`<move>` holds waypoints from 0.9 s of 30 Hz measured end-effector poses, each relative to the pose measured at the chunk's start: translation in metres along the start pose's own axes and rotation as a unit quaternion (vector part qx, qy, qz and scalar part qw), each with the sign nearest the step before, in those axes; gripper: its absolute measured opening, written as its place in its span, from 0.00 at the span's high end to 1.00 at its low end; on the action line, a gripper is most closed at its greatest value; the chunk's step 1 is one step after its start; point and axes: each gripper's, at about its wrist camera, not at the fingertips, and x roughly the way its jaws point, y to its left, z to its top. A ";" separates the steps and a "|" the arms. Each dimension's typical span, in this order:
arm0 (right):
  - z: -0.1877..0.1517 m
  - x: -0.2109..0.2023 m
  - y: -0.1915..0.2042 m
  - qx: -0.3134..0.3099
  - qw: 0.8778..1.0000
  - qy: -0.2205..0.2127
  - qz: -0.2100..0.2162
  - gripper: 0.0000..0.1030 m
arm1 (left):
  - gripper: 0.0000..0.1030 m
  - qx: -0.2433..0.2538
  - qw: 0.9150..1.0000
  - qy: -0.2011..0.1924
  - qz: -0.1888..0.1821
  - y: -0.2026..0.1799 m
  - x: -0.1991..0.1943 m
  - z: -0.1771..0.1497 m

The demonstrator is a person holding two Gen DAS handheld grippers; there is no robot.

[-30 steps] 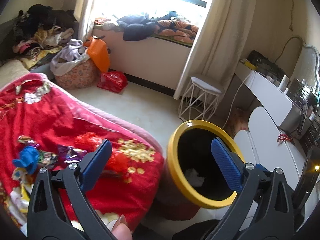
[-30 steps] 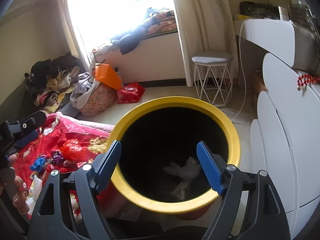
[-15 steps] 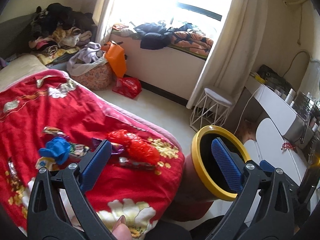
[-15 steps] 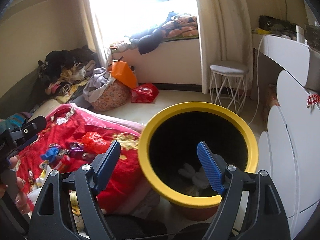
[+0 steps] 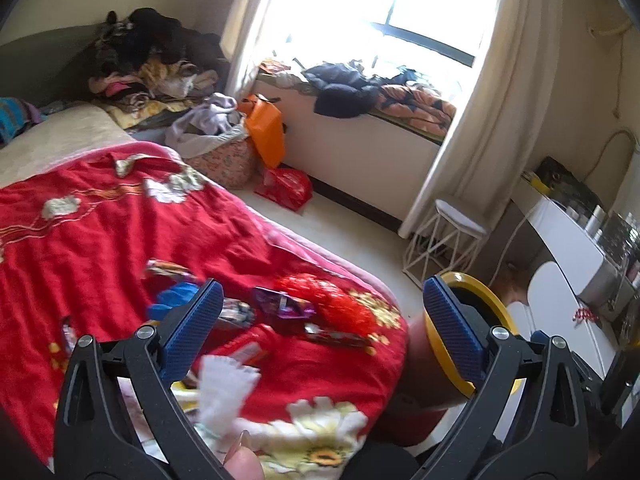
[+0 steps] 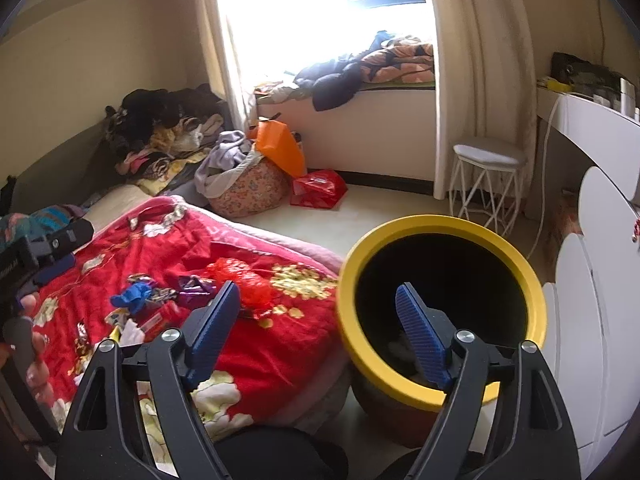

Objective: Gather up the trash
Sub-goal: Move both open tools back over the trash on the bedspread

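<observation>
Both grippers are spread wide and hold nothing. The left gripper (image 5: 320, 320) hangs over the bed (image 5: 100, 232), where wrappers (image 5: 286, 306), a red bag (image 5: 340, 304) and white tissue (image 5: 226, 384) lie scattered. The right gripper (image 6: 318, 322) points between bed edge and bin (image 6: 440, 312), which stands beside the bed.

No text, label or number is legible on anything here.
</observation>
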 end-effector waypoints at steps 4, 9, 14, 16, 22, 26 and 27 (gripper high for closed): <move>0.000 0.003 0.017 -0.014 1.000 0.003 0.013 0.20 | 0.10 -0.008 1.000 -0.006 0.017 0.017 -0.010 0.002; 0.002 0.005 0.034 -0.027 0.999 0.006 0.030 0.20 | 0.10 -0.025 0.999 -0.007 0.038 0.042 -0.020 -0.001; 0.002 0.009 0.052 -0.047 0.998 0.011 0.046 0.19 | 0.10 -0.031 0.998 -0.006 0.051 0.058 -0.028 -0.005; 0.000 0.010 0.058 -0.055 0.997 0.012 0.050 0.19 | 0.10 -0.031 0.998 -0.005 0.054 0.064 -0.031 -0.008; -0.003 0.017 0.078 -0.074 0.995 0.021 0.066 0.19 | 0.10 -0.038 0.997 -0.001 0.062 0.080 -0.038 -0.013; -0.004 0.024 0.091 -0.082 0.993 0.030 0.080 0.19 | 0.10 -0.042 0.997 0.000 0.067 0.090 -0.044 -0.017; -0.005 0.026 0.093 -0.084 0.993 0.032 0.081 0.19 | 0.10 -0.042 0.997 0.003 0.069 0.093 -0.045 -0.019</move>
